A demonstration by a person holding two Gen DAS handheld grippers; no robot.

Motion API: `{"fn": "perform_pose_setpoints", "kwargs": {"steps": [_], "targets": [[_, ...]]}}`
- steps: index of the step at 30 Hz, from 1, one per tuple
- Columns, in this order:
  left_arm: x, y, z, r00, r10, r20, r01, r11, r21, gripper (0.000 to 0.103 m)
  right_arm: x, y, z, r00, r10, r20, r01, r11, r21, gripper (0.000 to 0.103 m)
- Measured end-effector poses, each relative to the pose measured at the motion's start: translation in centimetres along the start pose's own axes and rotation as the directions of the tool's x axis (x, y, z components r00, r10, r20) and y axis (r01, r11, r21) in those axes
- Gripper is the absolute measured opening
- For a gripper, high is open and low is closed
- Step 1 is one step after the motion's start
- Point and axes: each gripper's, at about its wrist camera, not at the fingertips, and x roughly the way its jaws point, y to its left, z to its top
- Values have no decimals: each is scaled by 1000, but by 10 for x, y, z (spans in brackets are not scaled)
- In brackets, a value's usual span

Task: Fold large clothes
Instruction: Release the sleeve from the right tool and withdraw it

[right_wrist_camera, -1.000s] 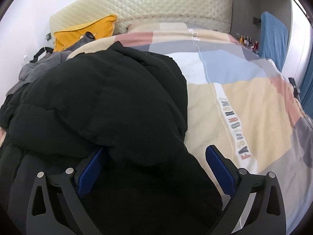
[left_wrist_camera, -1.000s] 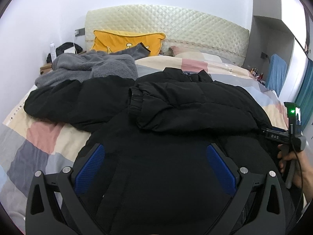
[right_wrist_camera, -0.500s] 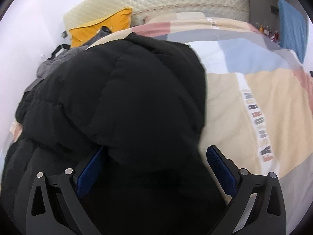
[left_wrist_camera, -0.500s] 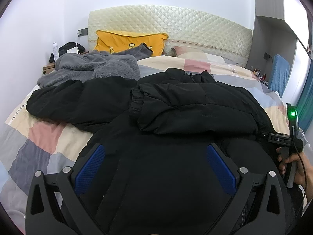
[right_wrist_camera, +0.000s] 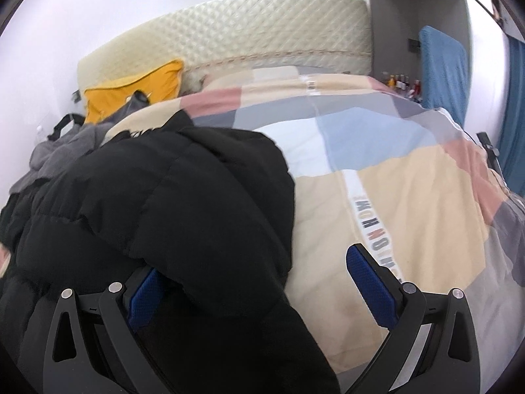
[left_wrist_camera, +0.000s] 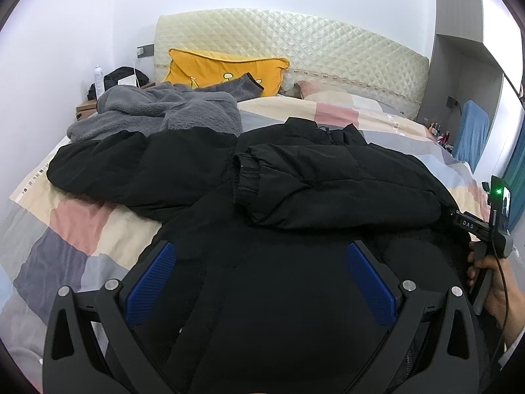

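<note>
A large black puffer jacket (left_wrist_camera: 295, 203) lies spread on the bed. Its right sleeve (left_wrist_camera: 328, 187) is folded across the chest; its left sleeve (left_wrist_camera: 131, 167) stretches out to the left. My left gripper (left_wrist_camera: 259, 279) is open and hovers over the jacket's lower body. My right gripper (right_wrist_camera: 259, 282) is open over the jacket's right edge (right_wrist_camera: 164, 216), and its left finger sits partly under a fold. The right gripper's body and the hand holding it show at the right edge of the left wrist view (left_wrist_camera: 485, 229).
The bed has a patchwork quilt (right_wrist_camera: 410, 197) in beige, pink, blue and grey. A grey fleece garment (left_wrist_camera: 157, 111) and a yellow pillow (left_wrist_camera: 223, 69) lie near the quilted headboard (left_wrist_camera: 295, 42). A nightstand with clutter (left_wrist_camera: 115, 82) stands at the left, a blue towel (right_wrist_camera: 443, 75) at the right.
The right gripper has swung rightward and lifted its view, so more of the quilt and headboard shows. The left gripper has drawn back slightly. Both stayed open.
</note>
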Motion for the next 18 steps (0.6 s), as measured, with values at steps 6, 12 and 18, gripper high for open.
{"fn": "perform_pose_setpoints", "kwargs": {"steps": [6,12,18], "targets": [[2,-2,2,1000,8,-18,-8,1000,13,103,-5,-4,-2,1000,-4,-26,6,998,65,102],[-11,-10,7,1000,19,-15,-18,999,45,103,-43,16,2,1000,0,-20,1,999,40,102],[-40,-16,13,1000,-8,-6,8,1000,17,103,-117,28,6,994,98,58,-104,989,109,102]]}}
